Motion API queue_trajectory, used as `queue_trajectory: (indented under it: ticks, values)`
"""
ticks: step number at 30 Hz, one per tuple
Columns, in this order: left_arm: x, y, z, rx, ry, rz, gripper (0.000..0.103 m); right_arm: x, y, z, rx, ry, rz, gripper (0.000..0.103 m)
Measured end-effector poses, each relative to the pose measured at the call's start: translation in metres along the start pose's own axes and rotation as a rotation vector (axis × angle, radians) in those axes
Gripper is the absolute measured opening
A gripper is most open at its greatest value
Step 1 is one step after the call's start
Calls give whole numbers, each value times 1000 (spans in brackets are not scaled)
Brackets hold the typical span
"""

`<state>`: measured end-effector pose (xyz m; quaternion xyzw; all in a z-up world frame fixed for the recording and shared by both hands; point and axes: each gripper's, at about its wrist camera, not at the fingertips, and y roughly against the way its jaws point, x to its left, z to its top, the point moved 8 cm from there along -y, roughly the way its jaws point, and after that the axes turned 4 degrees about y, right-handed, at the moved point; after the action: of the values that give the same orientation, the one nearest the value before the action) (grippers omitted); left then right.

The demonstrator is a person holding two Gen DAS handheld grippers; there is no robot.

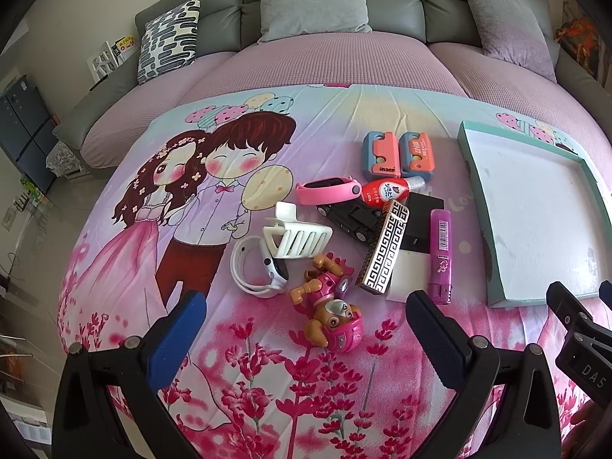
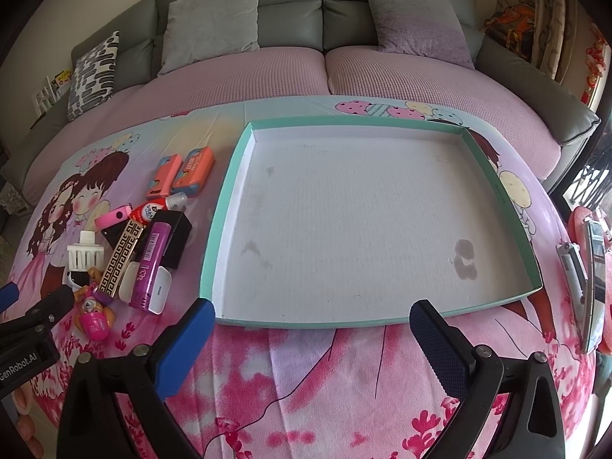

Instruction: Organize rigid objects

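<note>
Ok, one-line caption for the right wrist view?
Open right tool faces an empty teal-rimmed tray on a cartoon-print cloth, with cluttered small items piled to its left.

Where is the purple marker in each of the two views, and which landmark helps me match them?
Left wrist view: purple marker lies right of centre, left of the tray.
Right wrist view: purple marker lies at left, in the toy pile.
Shared landmark: the gold patterned bar beside it.
</note>
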<state>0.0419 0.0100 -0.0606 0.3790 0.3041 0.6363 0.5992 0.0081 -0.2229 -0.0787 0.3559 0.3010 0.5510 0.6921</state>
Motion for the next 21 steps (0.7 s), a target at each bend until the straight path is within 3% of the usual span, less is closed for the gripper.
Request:
queue_trajectory:
  ticks: [21]
  values:
    - [4,3,3,-12,26,2,103,1,0,0,-5,5,-1,103]
